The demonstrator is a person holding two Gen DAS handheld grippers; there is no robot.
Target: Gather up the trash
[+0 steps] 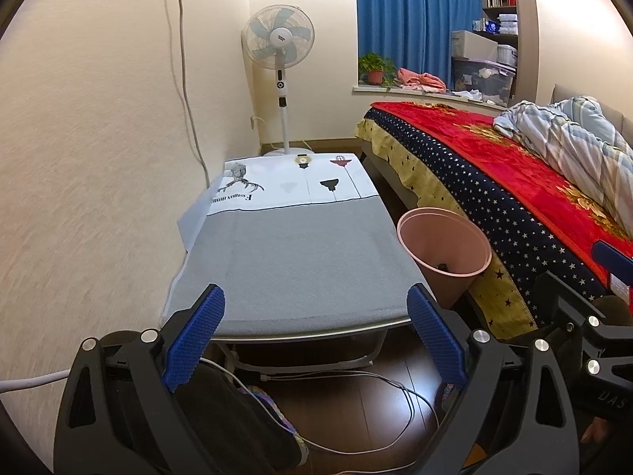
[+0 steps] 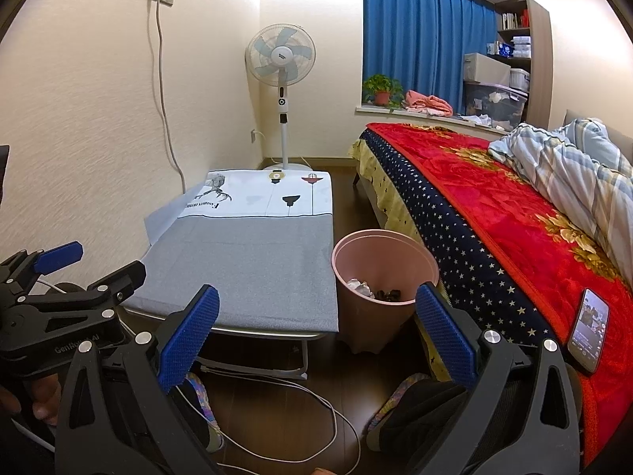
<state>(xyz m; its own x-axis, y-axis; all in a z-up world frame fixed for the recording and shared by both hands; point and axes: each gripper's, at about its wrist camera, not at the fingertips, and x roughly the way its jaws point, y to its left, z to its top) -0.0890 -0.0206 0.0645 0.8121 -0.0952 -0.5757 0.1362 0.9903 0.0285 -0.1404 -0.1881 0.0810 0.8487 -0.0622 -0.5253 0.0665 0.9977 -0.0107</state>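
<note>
A pink waste bin (image 2: 385, 273) stands on the floor between the low table (image 2: 245, 265) and the bed; crumpled white paper (image 2: 358, 287) and dark scraps (image 2: 389, 295) lie inside it. In the left wrist view the pink waste bin (image 1: 445, 249) shows a dark scrap at its bottom. My left gripper (image 1: 316, 316) hangs open before the table's (image 1: 300, 261) near edge, holding nothing. My right gripper (image 2: 316, 316) is open too, near the bin, with nothing between its fingers. The left gripper (image 2: 75, 273) also shows at the left of the right wrist view.
The table carries a grey and white cloth. A bed with a red blanket (image 2: 514, 213) runs along the right, a phone (image 2: 589, 330) on its near edge. White cables (image 2: 300, 403) trail on the dark floor beside the person's feet. A standing fan (image 2: 281, 59) is in the corner.
</note>
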